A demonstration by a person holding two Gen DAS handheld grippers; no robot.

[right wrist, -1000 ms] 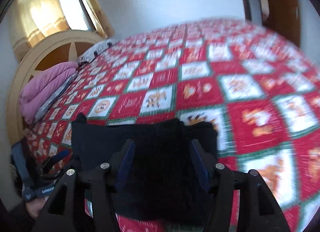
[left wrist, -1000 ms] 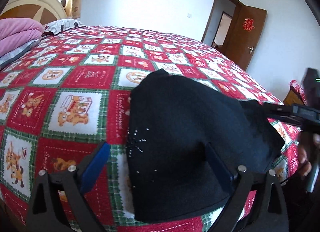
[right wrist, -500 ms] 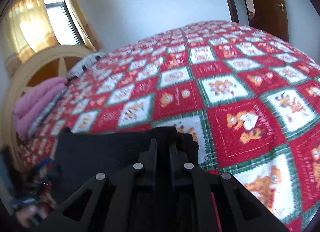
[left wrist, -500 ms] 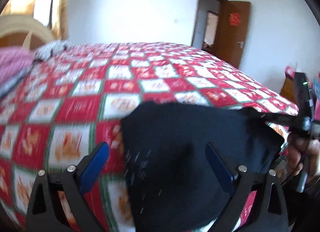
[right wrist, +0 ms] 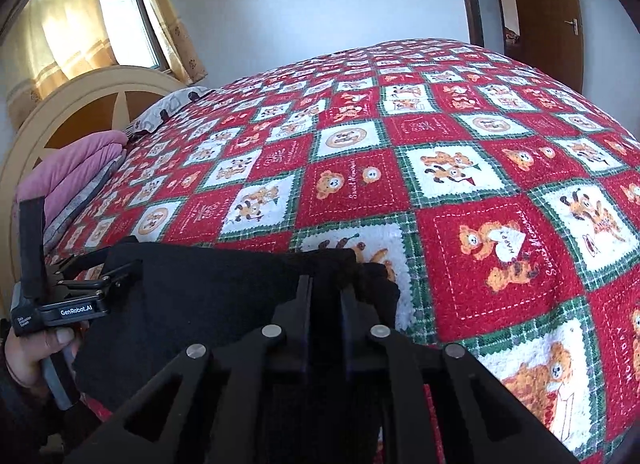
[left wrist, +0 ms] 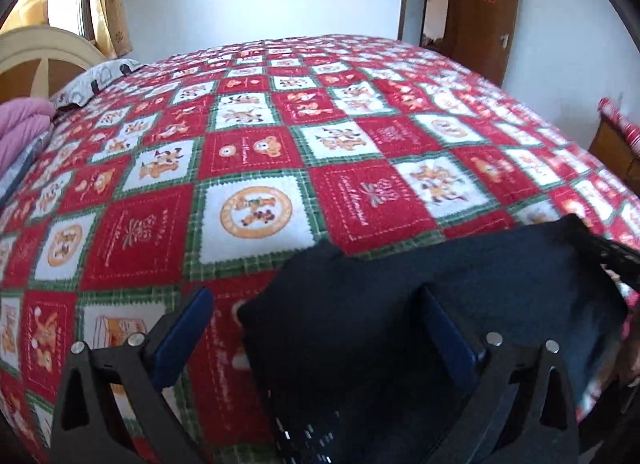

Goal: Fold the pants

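Black pants (left wrist: 400, 324) lie folded near the front edge of a bed with a red, white and green cartoon blanket (left wrist: 256, 216). My left gripper (left wrist: 314, 296) is open just above them, one blue finger over the blanket and the other over the cloth. From the right wrist view, the pants (right wrist: 192, 296) spread to the left. There my right gripper (right wrist: 326, 284) pinches their bunched right edge between nearly closed jaws, which are opening slightly. The left gripper (right wrist: 116, 270), held in a hand, sits at the pants' left end.
Folded pink bedding (right wrist: 72, 176) and a patterned pillow (right wrist: 172, 108) lie by the cream headboard (right wrist: 80, 104) at the far left. A brown door (left wrist: 480, 12) stands open in the back wall. Wooden furniture (left wrist: 616, 148) is beside the bed's right side.
My right gripper's jaws have come together on the pants' right edge. My left gripper has shifted, so the pants now sit lower and further right in its view.
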